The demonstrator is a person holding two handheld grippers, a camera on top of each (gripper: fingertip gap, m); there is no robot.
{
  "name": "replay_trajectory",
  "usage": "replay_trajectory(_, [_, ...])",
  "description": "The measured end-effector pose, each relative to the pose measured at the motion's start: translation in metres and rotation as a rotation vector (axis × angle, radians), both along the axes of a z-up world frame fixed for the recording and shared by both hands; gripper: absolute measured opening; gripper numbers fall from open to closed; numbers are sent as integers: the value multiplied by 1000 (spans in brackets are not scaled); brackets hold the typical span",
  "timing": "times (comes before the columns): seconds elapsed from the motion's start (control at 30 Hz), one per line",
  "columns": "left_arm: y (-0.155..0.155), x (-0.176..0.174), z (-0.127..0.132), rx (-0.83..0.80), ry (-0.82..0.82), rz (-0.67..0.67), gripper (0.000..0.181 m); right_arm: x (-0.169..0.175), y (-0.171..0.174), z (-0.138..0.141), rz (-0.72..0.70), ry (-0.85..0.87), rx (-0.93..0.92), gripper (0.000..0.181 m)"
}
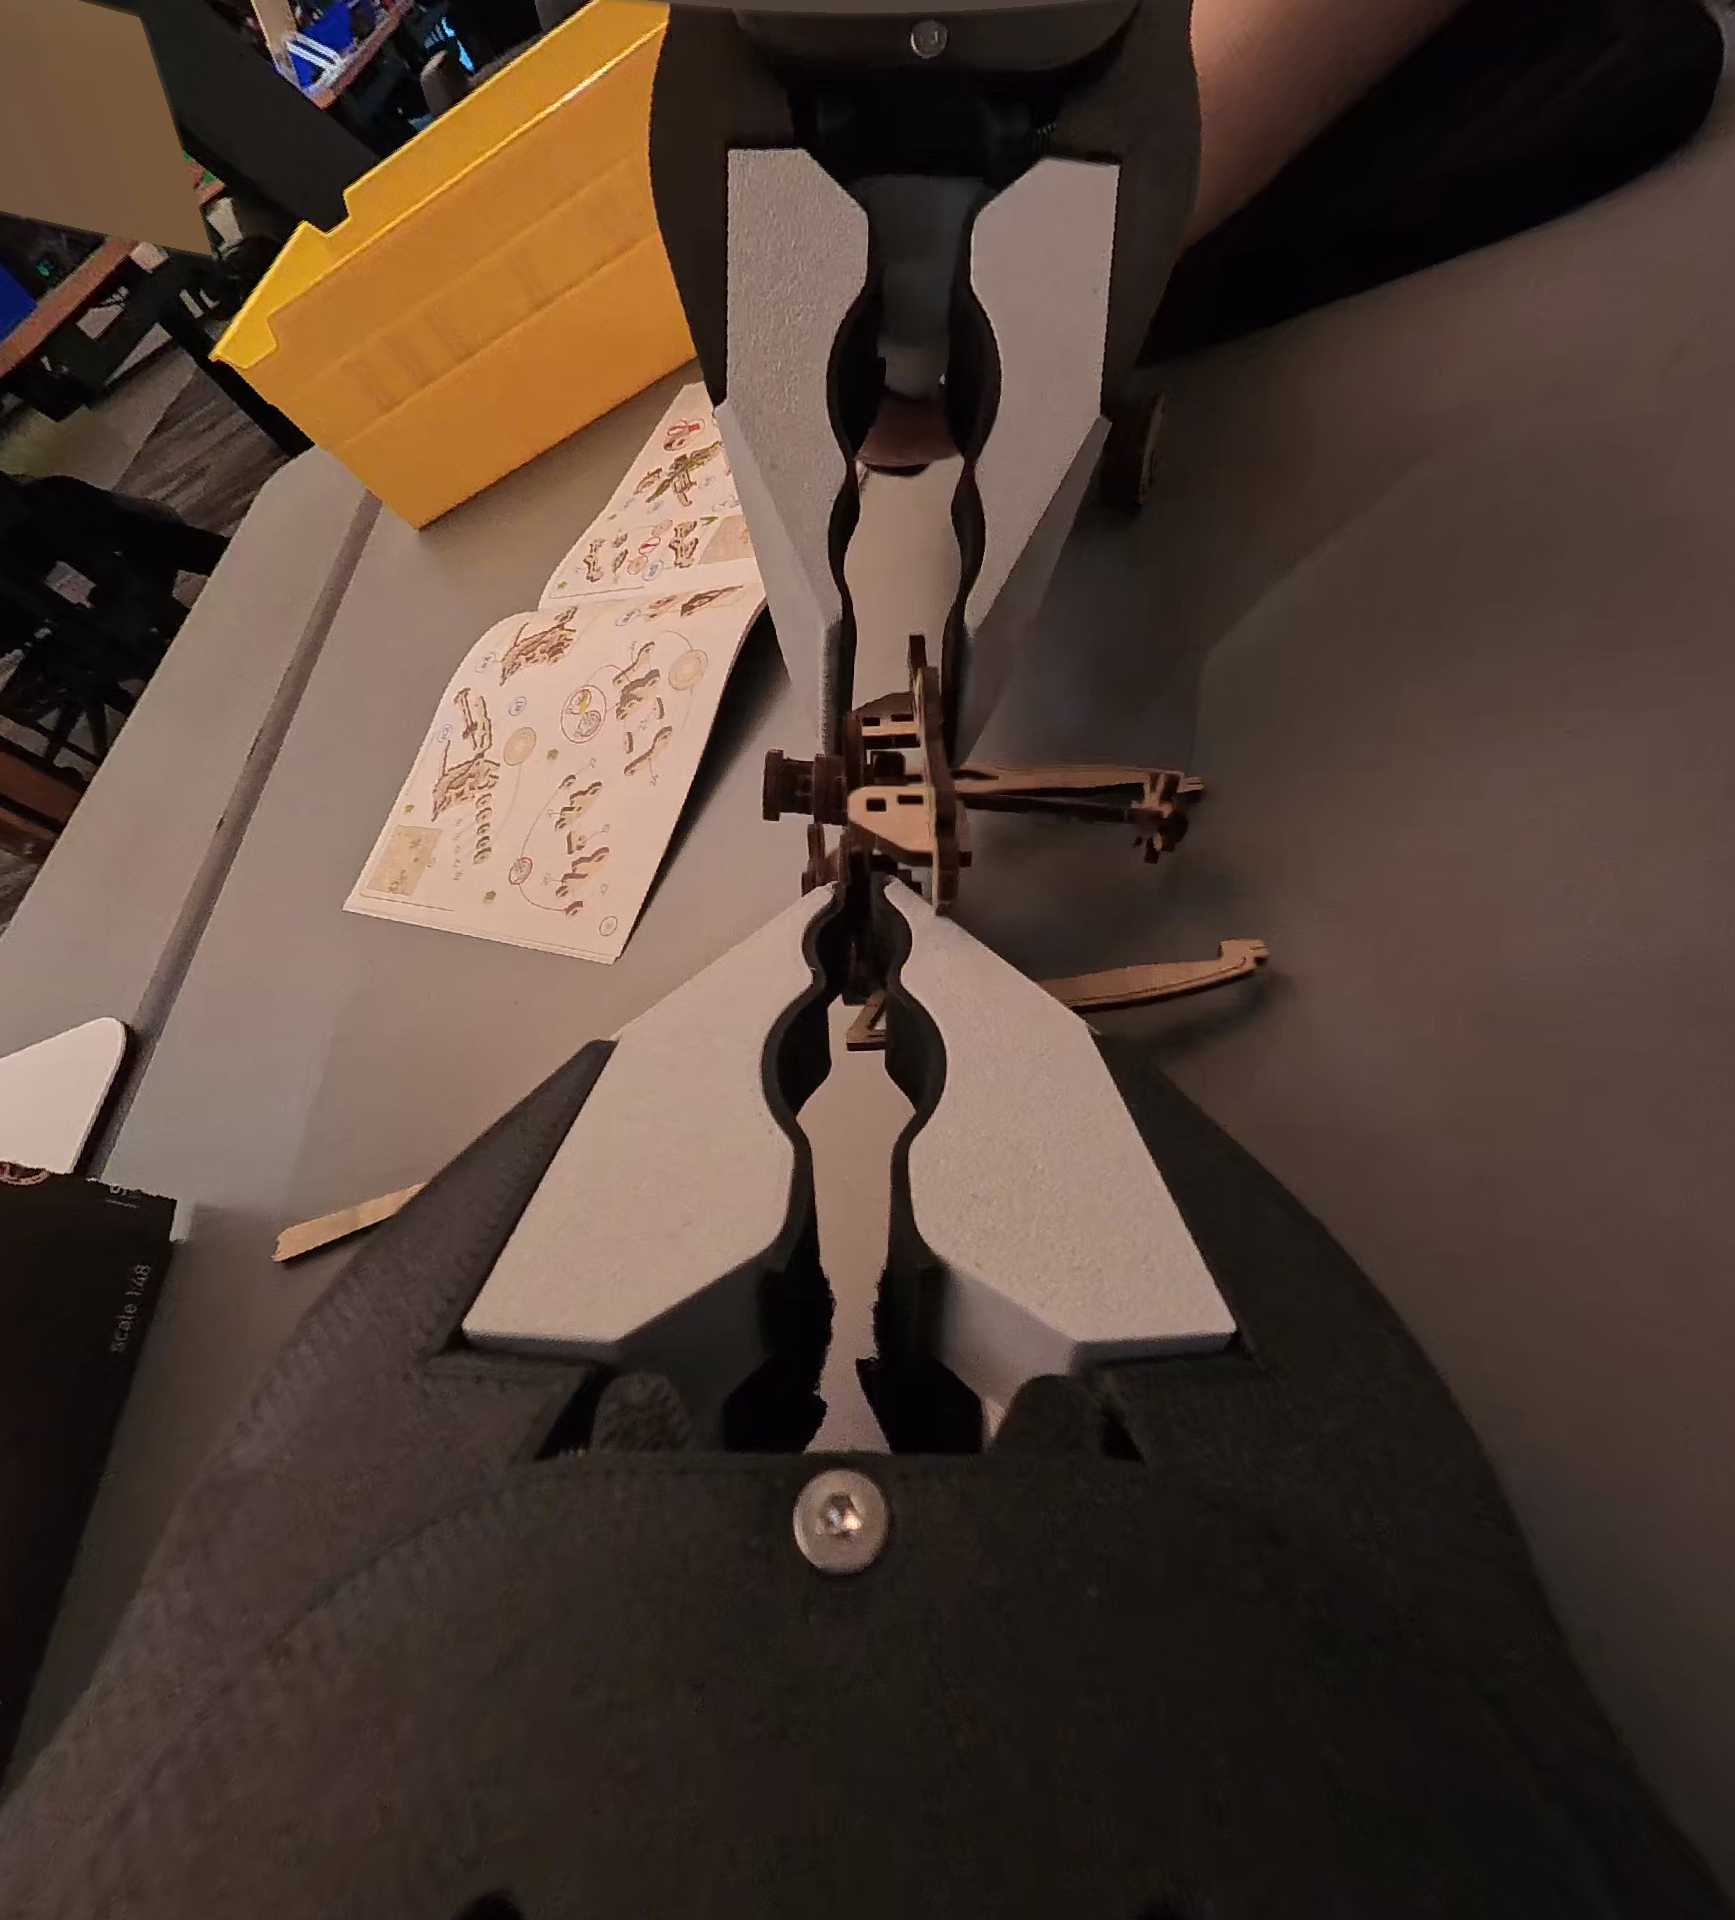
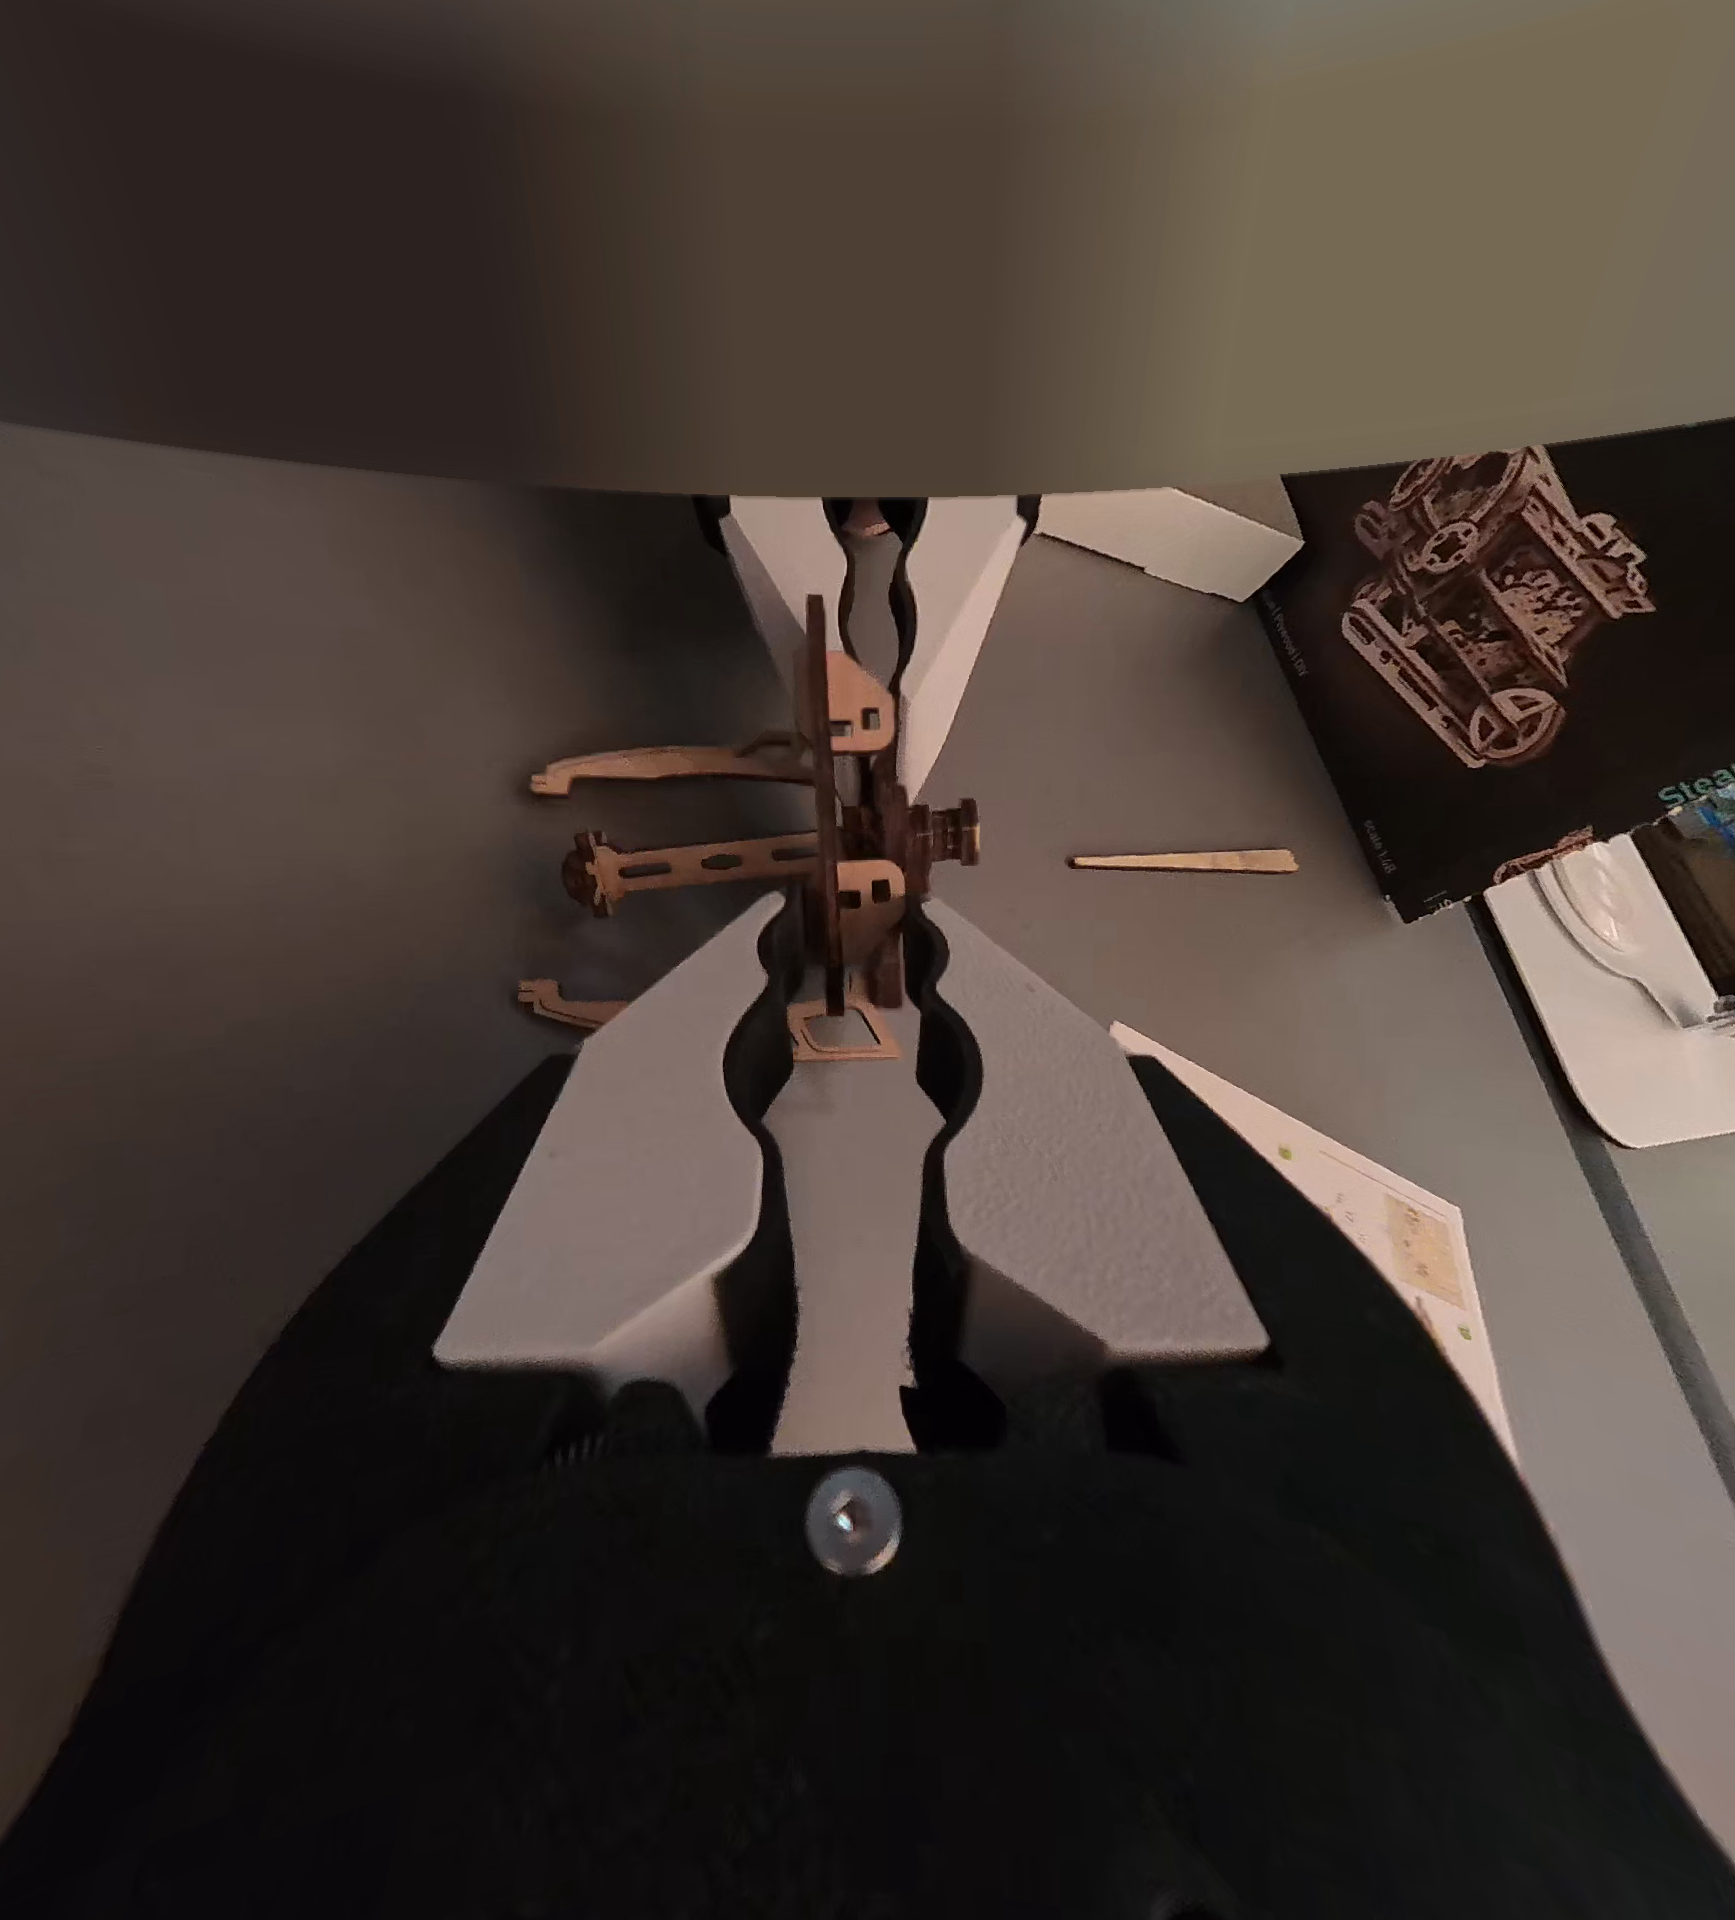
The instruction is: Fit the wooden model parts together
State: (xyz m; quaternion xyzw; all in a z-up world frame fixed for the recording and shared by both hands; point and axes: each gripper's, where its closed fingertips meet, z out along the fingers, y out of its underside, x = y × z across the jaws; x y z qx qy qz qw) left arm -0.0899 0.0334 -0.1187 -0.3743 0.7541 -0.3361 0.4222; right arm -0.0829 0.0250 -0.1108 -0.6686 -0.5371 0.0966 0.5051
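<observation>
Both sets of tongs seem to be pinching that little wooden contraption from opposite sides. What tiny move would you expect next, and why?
Probably a gentle squeeze together. The left tongs and right tongs both grip the wooden model from opposite ends, its discs and tabs stacked closely along one axle, so pressing inward would seat them. Whether they are fully seated cannot be told. Loose curved pieces on the table wait their turn.

Grey matte table (image 1: 1465, 727) carries everything. Yellow plastic bin (image 1: 489, 312) at far left edge. Open illustrated instruction booklet (image 1: 572, 758) lies flat just beside bin. Black printed cardboard box (image 2: 1528, 665) near table edge, white card flap (image 2: 1164, 551) beside it. Thin tapered wooden sliver (image 2: 1185, 860) lies alone on bare grey. Curved flat wooden strip (image 1: 1164, 977) lies flat, hooked end outward.
</observation>
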Motion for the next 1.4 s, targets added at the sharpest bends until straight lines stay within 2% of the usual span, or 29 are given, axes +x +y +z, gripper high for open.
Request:
replay_trajectory(0.2, [-2,-3,6,-52,-15,-21,0,2,0,-3,24,-25,-16,16])
replay_trajectory(0.4, [-1,-3,4,-27,-16,-19,0,3,3,-7,2,-58,-26,16])
replay_trajectory(0.57, [-2,-4,3,-25,-15,-24,0,2,3,-6,19,26,-111,17])
replay_trajectory(0.8, [-2,-5,2,10,-28,-26,0,1,3,-6,44,-1,-87,17])
replay_trajectory(0.93, [-2,-5,2,-2,-21,-28,0,1,2,-6,57,35,-148,16])
replay_trajectory(1.4, [0,-8,1,11,-22,-31,0,-2,1,-6,71,-13,-212,17])
